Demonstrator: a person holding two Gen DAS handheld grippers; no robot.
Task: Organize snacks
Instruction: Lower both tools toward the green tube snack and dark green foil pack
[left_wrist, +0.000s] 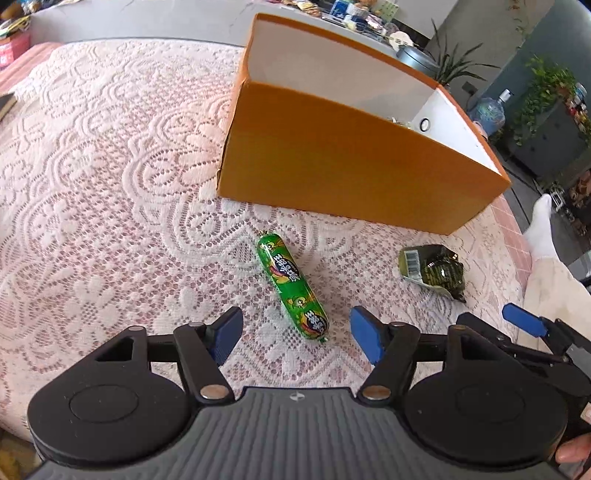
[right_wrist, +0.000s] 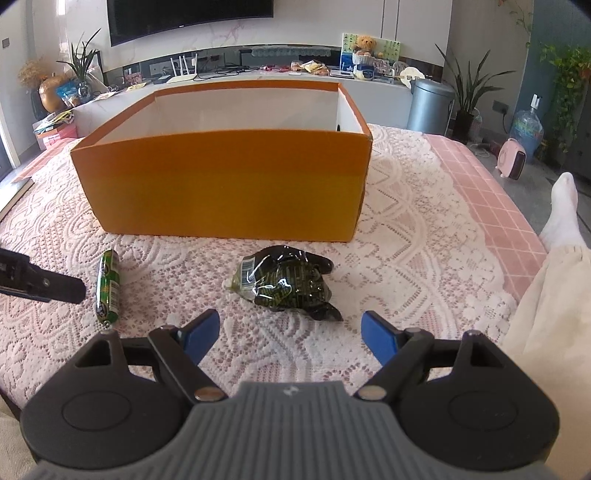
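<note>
An orange cardboard box (right_wrist: 225, 184) with a white inside fills mid-frame. Lower left lies a bright green printed sausage stick (right_wrist: 108, 288); at centre, a dark green glossy packet (right_wrist: 288, 284). White floral lace cloth (right_wrist: 406, 266) covers pink check.

The left gripper (left_wrist: 295, 338) hangs low with its blue-padded jaws spread wide and nothing between them. The right gripper (right_wrist: 290, 334) sits just beside it, level with it, jaws likewise wide apart and empty. A fingertip (left_wrist: 572, 452) of the person's hand shows at the left gripper's lower right edge.
</note>
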